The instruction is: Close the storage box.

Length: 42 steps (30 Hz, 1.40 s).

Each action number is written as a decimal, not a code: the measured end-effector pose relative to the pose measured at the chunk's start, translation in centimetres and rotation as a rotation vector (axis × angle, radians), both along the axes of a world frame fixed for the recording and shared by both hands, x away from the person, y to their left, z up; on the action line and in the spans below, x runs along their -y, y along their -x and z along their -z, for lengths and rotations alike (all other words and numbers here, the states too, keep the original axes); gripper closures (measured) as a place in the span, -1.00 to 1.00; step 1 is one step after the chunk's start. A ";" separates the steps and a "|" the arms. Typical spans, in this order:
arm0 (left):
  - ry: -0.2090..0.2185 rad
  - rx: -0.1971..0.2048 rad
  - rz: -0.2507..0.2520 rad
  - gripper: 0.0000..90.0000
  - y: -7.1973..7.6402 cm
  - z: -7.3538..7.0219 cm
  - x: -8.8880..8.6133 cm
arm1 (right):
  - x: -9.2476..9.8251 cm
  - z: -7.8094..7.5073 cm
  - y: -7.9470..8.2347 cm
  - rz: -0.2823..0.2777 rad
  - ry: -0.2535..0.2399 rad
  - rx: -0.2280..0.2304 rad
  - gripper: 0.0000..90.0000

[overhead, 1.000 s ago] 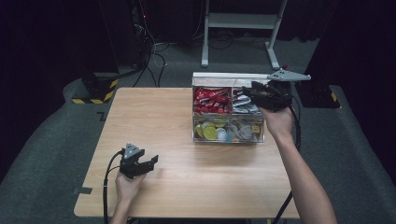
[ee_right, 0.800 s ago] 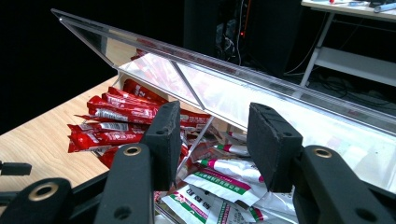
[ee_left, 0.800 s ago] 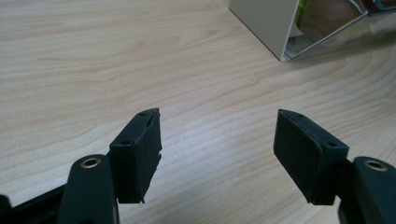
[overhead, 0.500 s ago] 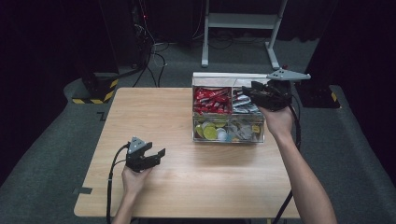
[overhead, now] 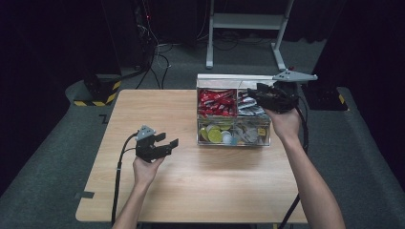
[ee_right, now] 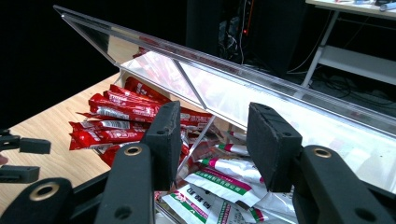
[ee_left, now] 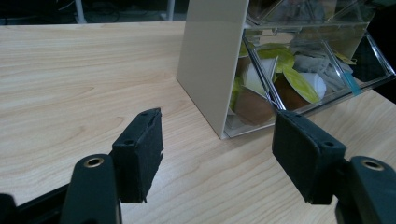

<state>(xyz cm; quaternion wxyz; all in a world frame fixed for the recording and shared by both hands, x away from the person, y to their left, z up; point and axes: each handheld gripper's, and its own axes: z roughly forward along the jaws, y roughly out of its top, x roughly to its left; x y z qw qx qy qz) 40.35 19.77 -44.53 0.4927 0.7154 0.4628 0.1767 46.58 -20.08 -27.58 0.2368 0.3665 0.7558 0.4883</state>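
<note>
High view: right gripper [overhead: 261, 95], jaws parted w/ nothing held, is poised over white sachets [ee_right: 219, 184] just below; left gripper [overhead: 168, 143] open, empty; descent & closing judged needed next.

Left hand-held gripper [overhead: 167, 141] has shifted from near the desk's [overhead: 143, 105] front-left corner, up and inward toward the clear compartment box [overhead: 234, 138]. It now sits closer to the box's left wall, jaws wide apart, nothing between them, pointing at the box.
</note>
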 end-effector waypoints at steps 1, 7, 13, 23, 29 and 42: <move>0.000 0.000 0.000 -0.24 0.0 0.0 0.0 | 0.0 0.0 0.0 0.000 0.000 0.000 0.22; 0.010 0.029 0.031 -0.20 -0.7 -1.5 1.2 | -0.1 0.0 0.0 0.002 0.009 0.003 0.22; 0.002 0.066 0.059 -0.16 -1.4 -3.1 2.4 | 0.1 0.0 -0.1 -0.006 0.000 -0.002 0.23; 0.031 0.109 0.081 -0.06 -2.1 -5.3 3.1 | 0.1 -0.2 -0.2 -0.007 0.011 -0.007 0.24; 0.047 0.136 0.086 -0.04 -2.9 -7.9 3.8 | 0.2 -0.4 -0.5 -0.022 0.016 -0.022 0.27; -0.018 0.180 0.143 0.07 -4.5 -11.6 7.0 | 0.1 -0.9 -0.2 -0.010 0.046 -0.022 0.26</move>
